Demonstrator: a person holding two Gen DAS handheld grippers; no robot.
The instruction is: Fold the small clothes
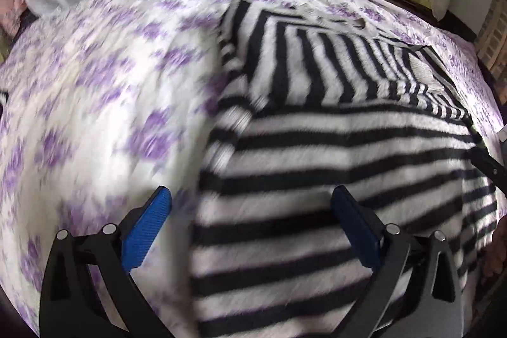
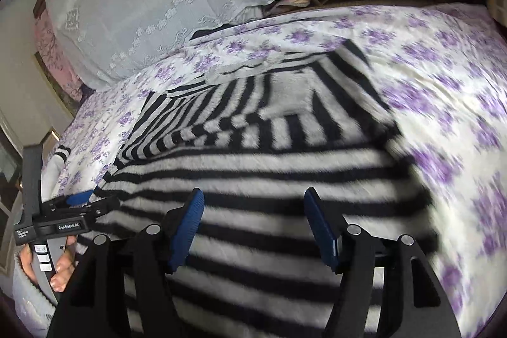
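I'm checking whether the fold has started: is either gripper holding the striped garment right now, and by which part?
Nothing is held. The left gripper and right gripper both stand open above the striped sweater, with no fabric pinched between their pads.

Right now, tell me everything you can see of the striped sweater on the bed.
The striped sweater is a fuzzy, soft-looking knit in black and white bands. It lies spread flat on the purple-flowered bedsheet, its sleeves folded in across the body so their stripes run at angles, with a pale patch near the neckline. Neither the left gripper nor the right gripper holds it: both hover over it with jaws open and nothing between them.
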